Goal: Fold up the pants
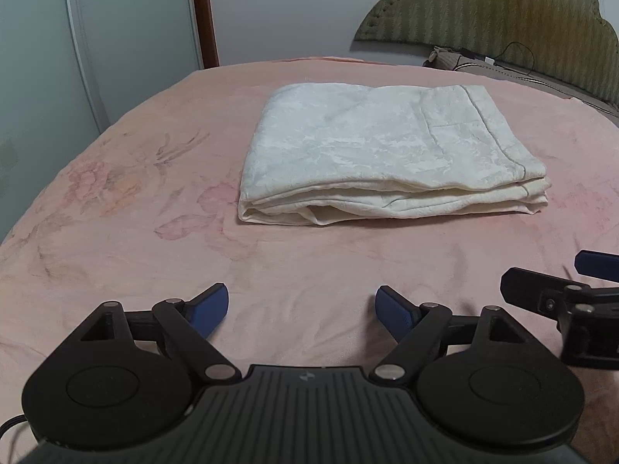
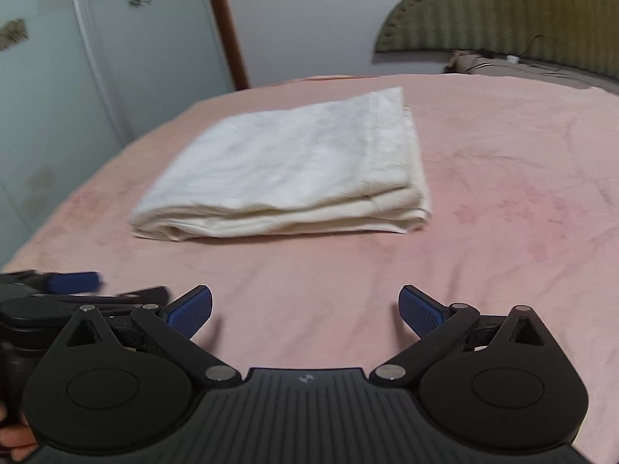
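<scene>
The cream-white pants (image 1: pixel 383 154) lie folded into a thick rectangular stack on the pink bedspread (image 1: pixel 135 201); they also show in the right wrist view (image 2: pixel 286 170). My left gripper (image 1: pixel 301 305) is open and empty, low over the spread, well short of the stack's near edge. My right gripper (image 2: pixel 305 307) is open and empty, also short of the stack. Each gripper shows at the other view's edge: the right one in the left wrist view (image 1: pixel 561 282), the left one in the right wrist view (image 2: pixel 73 284).
A green quilted headboard (image 1: pixel 503 11) stands at the back right, with a pillow and a black cable (image 1: pixel 514 62) below it. Pale wardrobe doors (image 1: pixel 96 38) and a brown door frame (image 1: pixel 203 11) are at the left, beyond the bed's edge.
</scene>
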{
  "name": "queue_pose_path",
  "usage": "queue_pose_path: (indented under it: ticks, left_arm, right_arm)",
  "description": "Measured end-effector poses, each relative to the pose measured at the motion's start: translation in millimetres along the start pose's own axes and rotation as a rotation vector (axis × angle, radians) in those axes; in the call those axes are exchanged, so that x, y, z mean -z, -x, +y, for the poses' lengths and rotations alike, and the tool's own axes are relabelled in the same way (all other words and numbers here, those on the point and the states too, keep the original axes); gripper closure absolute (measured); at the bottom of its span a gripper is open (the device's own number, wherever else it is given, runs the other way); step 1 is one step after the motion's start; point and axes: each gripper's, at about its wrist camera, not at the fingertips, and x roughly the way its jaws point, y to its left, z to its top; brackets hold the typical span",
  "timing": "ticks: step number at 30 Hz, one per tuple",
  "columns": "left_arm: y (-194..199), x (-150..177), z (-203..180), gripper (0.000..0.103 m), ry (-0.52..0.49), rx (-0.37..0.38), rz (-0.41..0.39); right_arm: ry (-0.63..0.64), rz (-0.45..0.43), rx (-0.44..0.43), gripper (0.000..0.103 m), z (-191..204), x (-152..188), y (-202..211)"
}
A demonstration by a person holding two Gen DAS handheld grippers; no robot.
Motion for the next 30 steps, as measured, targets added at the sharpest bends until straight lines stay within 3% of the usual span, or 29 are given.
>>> queue_pose_path:
  ticks: [13, 20, 30]
  left_arm:
    - [-3.9, 16.4, 2.0, 0.000, 0.019, -0.064, -0.052]
    - [-4.7, 21.6, 2.1, 0.000, 0.029, -0.068, -0.075]
    - [-6.4, 22.1, 7.6, 0.000, 0.063, -0.039, -0.066]
  right_arm:
    - [0.027, -0.002, 0.043, 0.000, -6.5, 13.8, -5.2]
    - [0.112, -0.003, 0.109, 0.000, -1.0, 21.6, -7.6]
    - [0.095, -0.014, 0.096, 0.000, -4.3, 21.7, -8.6]
